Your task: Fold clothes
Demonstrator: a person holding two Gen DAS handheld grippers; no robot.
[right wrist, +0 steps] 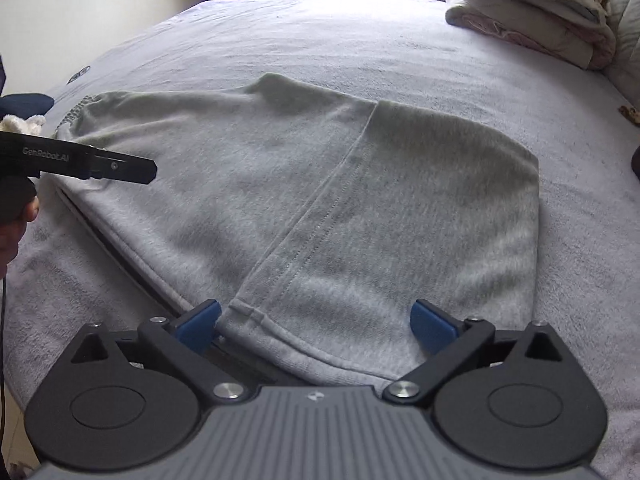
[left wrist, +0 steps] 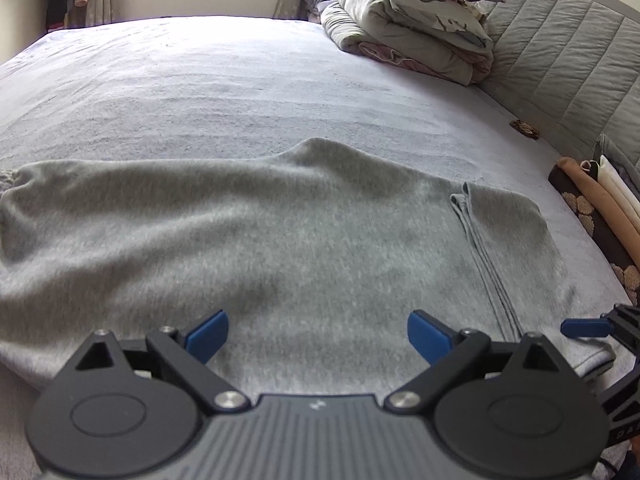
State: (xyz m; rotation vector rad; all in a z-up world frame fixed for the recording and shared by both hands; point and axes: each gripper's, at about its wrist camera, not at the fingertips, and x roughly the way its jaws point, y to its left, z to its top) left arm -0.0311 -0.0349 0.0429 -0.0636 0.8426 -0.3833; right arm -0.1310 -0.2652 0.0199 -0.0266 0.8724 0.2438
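Observation:
A grey fleece garment (left wrist: 256,240) lies spread flat on the bed; it also fills the right wrist view (right wrist: 340,200), with a stitched seam (right wrist: 316,216) running down it and its hem near the camera. My left gripper (left wrist: 318,338) is open and empty, just above the garment's near part. My right gripper (right wrist: 316,326) is open and empty over the hem, where the seam ends. The right gripper's blue fingertip (left wrist: 582,327) shows at the right edge of the left wrist view. The left gripper's body (right wrist: 84,162) shows at the left of the right wrist view.
The bed has a pale grey blanket (left wrist: 224,80). A stack of folded quilts and a pillow (left wrist: 412,24) sits at the far right by the padded headboard (left wrist: 568,52). Folded clothes (left wrist: 600,204) lie at the right edge. A small brown object (left wrist: 525,128) lies near the headboard.

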